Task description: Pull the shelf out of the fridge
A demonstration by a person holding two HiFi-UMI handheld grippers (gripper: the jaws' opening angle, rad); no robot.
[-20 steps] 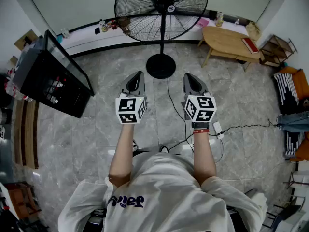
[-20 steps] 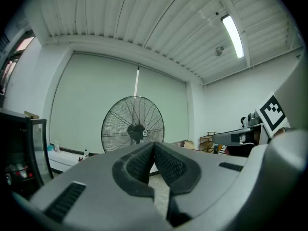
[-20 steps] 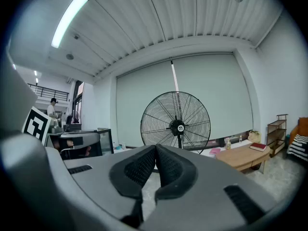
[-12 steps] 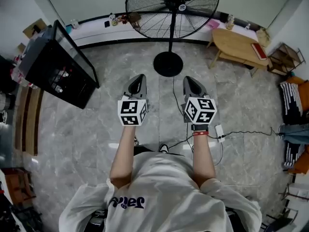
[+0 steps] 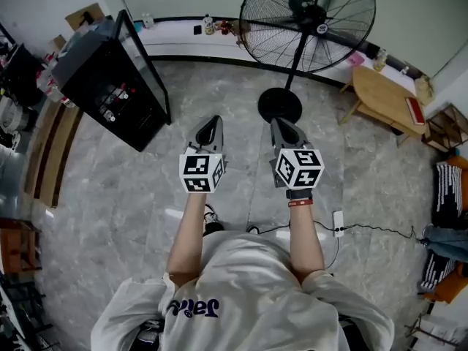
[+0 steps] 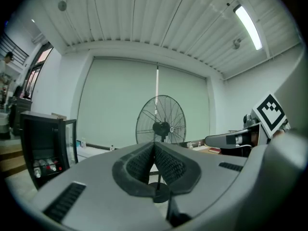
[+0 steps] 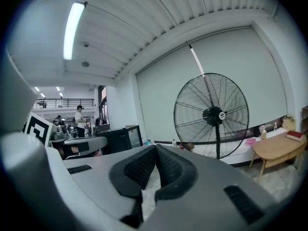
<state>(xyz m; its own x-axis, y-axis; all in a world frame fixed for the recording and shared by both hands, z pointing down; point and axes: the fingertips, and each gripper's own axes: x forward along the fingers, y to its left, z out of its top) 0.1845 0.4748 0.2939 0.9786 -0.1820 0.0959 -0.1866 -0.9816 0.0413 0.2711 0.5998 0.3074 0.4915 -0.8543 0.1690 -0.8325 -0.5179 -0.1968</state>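
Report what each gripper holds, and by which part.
Nothing is held. The left gripper and the right gripper both have their jaws shut on nothing, apart from the fridge.

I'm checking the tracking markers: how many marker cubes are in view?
2. The left cube sits on the left claw, the right cube on the right claw; none looks hidden.

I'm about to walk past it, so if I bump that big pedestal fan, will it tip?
Probably top-heavy: the fan is wide up top on one thin pole. Its round base looks solid and flat, so a light nudge would likely only wobble it. A shove up high could tip it.
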